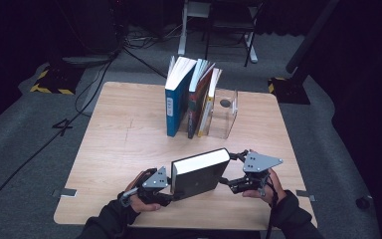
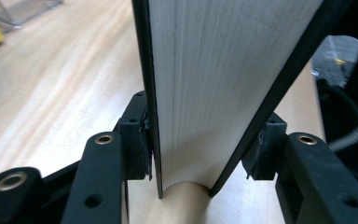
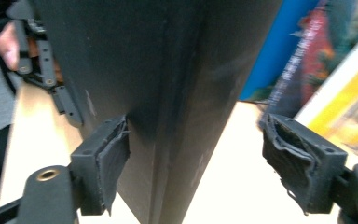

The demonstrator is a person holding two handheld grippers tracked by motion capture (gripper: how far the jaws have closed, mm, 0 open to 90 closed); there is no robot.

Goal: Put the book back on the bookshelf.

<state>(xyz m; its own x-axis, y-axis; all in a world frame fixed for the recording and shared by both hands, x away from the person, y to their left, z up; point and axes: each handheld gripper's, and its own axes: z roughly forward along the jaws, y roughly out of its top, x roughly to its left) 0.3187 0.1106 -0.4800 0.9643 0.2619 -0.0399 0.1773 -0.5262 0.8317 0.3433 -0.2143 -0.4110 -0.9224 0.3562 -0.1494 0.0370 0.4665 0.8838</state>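
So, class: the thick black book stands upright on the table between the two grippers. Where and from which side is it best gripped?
Grip the black book across its thickness at an end, jaws astride both covers. The left gripper already does this from the page edge, pads pressed on the covers. The right gripper comes from the spine side; one pad touches, the other stands off. The flat, parallel covers suit such a pinch.

Light wood surface (image 1: 119, 129) on grey carpet floor (image 1: 25, 149), black cables (image 1: 79, 107) trailing across it. Dark surroundings; white stand legs (image 1: 183, 35) behind, hazard-striped base (image 1: 52, 82) at left.
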